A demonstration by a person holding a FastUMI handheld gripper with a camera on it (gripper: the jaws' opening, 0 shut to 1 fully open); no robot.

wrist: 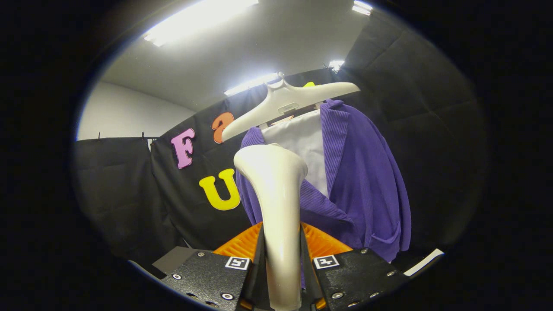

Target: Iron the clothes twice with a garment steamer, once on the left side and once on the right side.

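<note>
Purple cardigan (363,181) hangs on hanger (287,103), at one o'clock beyond the steamer (276,181). Gripper (281,259) fingers clamp the steamer's handle from both sides, head upright.

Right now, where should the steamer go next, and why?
Probably ease it forward onto the cardigan. The gripper has its jaws shut on the steamer, whose head looks short of the cloth on the hanger.
</note>
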